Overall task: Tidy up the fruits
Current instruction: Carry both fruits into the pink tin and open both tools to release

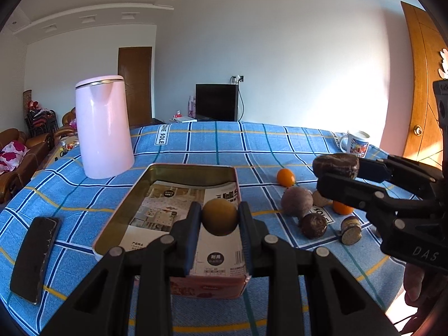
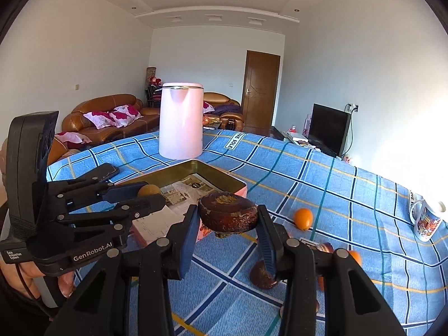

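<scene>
My left gripper [image 1: 220, 216] is shut on a small tan round fruit [image 1: 220, 217], held above the near end of the open tin box [image 1: 193, 168] lined with printed paper. My right gripper [image 2: 228, 218] is shut on a dark brown fruit half [image 2: 227, 215], lifted off the cloth just right of the box [image 2: 224, 175]. In the left wrist view that gripper [image 1: 336, 171] and its brown fruit half [image 1: 336, 163] hang above the loose fruit. On the cloth lie an orange kumquat [image 1: 286, 177], a purple-brown round fruit [image 1: 296, 200], a dark round fruit [image 1: 314, 225], a cut piece [image 1: 350, 231] and another orange one [image 1: 342, 208].
A pink kettle [image 1: 104, 128] stands behind the box on the left. A black phone [image 1: 35, 257] lies at the left edge of the blue checked cloth [image 1: 196, 145]. A printed mug [image 1: 355, 143] stands at the far right. A sofa [image 2: 112, 112] and a TV [image 2: 329, 127] are beyond the table.
</scene>
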Action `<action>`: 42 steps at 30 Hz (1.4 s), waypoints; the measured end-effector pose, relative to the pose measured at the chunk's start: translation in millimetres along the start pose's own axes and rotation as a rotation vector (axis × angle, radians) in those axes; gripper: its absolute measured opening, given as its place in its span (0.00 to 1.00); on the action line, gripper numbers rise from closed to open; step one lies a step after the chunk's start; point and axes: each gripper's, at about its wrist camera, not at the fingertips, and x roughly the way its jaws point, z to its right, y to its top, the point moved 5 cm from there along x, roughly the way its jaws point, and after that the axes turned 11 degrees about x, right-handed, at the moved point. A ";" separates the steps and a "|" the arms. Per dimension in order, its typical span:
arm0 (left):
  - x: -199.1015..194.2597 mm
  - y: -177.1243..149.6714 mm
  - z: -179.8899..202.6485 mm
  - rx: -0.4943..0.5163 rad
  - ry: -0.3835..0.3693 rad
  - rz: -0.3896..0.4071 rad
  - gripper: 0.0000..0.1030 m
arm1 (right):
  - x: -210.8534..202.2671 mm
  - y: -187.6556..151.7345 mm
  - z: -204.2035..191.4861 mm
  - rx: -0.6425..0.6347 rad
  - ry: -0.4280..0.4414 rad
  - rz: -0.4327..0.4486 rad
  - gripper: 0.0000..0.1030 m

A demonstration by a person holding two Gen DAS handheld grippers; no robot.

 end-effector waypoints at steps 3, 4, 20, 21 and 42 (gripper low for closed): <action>5.1 2.3 -7.2 -0.001 0.017 -0.006 0.27 | 8.1 7.6 -4.1 -0.004 0.010 -0.001 0.41; 7.1 2.7 -10.1 -0.003 0.022 -0.010 0.27 | 10.9 9.6 -5.8 -0.007 0.011 -0.001 0.41; 39.1 -3.9 -49.1 -0.030 0.060 -0.091 0.27 | 70.9 23.6 -26.0 0.003 0.036 -0.068 0.41; 41.1 -4.7 -51.3 -0.031 0.060 -0.097 0.27 | 75.3 23.1 -26.5 0.005 0.037 -0.079 0.41; 66.9 -22.5 -69.3 -0.032 0.070 -0.216 0.28 | 125.7 -0.8 -42.5 -0.028 0.040 -0.257 0.42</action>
